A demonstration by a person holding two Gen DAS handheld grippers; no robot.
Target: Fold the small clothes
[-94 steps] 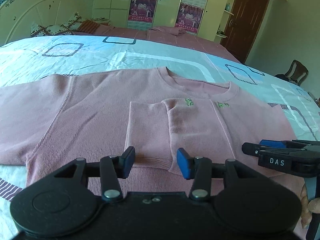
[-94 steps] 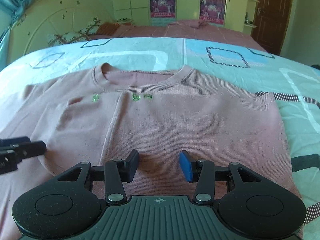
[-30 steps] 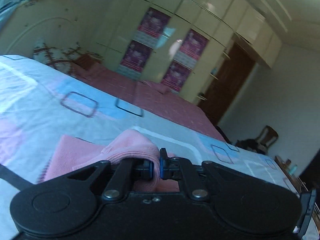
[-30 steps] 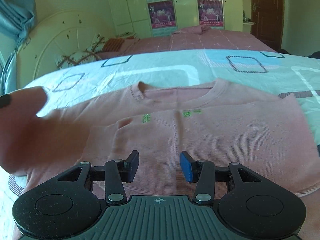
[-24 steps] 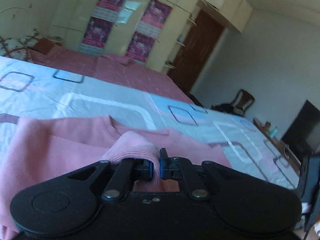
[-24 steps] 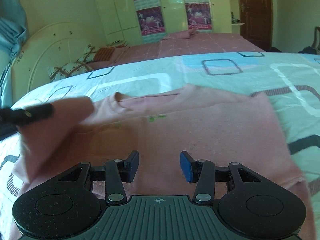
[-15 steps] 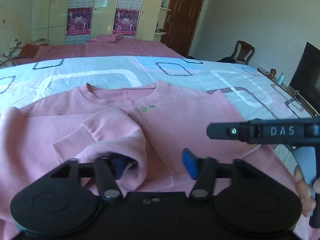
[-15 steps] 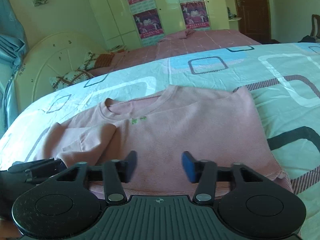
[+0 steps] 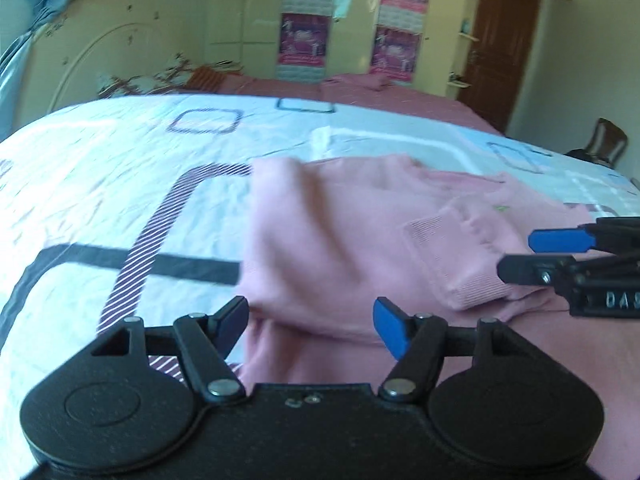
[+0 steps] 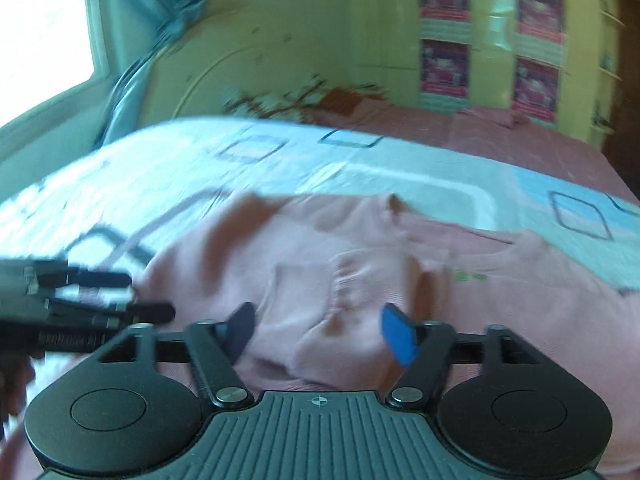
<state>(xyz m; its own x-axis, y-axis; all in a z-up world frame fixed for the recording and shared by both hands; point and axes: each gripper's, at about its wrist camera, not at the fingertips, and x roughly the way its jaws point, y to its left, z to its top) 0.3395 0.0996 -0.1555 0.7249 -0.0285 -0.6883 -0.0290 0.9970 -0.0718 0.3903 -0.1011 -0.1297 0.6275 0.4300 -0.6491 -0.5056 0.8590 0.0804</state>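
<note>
Your pink sweater [image 9: 332, 240] lies flat on the patterned bedspread [image 9: 120, 184], neckline toward the headboard, and one sleeve [image 9: 452, 240] is folded in across its chest, the ribbed cuff resting near the little green mark under the collar. Your left gripper [image 9: 310, 322] hangs over the sweater's outer edge with its jaws standing apart and nothing pinched; they have just eased in a touch, with only loose fabric lying below the gap. Your right gripper [image 10: 318, 330] sits above the sleeve [image 10: 340, 312] with jaws also apart and gripping nothing, and they have just been narrowing too, over that bunched cuff. Here is the risk: both views are smeared with motion, so if you close on the run you may nip just the top layer of the sleeve and drag it off the chest, undoing the fold. On the left, the sweater's edge sits right at the seam with the bedspread, so a deep bite could catch the sheet along with the knit and pull everything askew. Your two grippers are also near each other over the sweater's lower chest, and a crossing reach could knock one against the other. The cloth near the sleeve looks rumpled, so a fold made over it will likely trap a ridge.
</note>
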